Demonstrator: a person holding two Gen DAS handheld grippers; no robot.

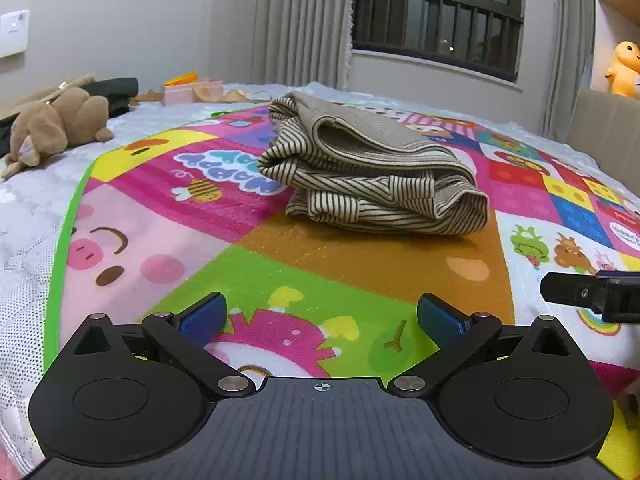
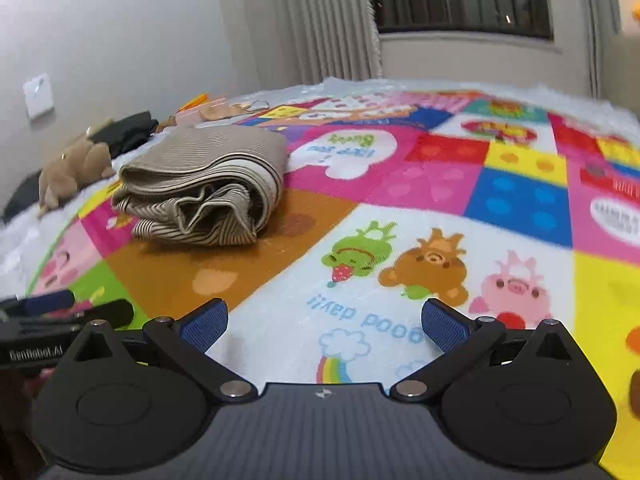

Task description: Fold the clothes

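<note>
While a brown plush toy (image 1: 52, 128) lies on the white bed cover (image 1: 24, 232) off the left edge of the colourful cartoon play mat (image 1: 192, 208), a folded striped garment (image 1: 372, 176) sits as a loose bundle on the mat's orange panel, its plain beige side turned up and its dark-and-cream stripes showing along the folds. Nearer the camera than the bundle, the left hand-held gripper (image 1: 322, 318) hovers over the mat's green and pink squares, blue-padded fingers spread wide with nothing between them. To the right of the garment and well apart from it, the right hand-held gripper (image 2: 324, 322) hangs over the mat's white animal panel, its fingers likewise parted and empty. Beyond the garment, beige curtains (image 1: 304, 24) flank a barred window (image 1: 436, 20).
</note>
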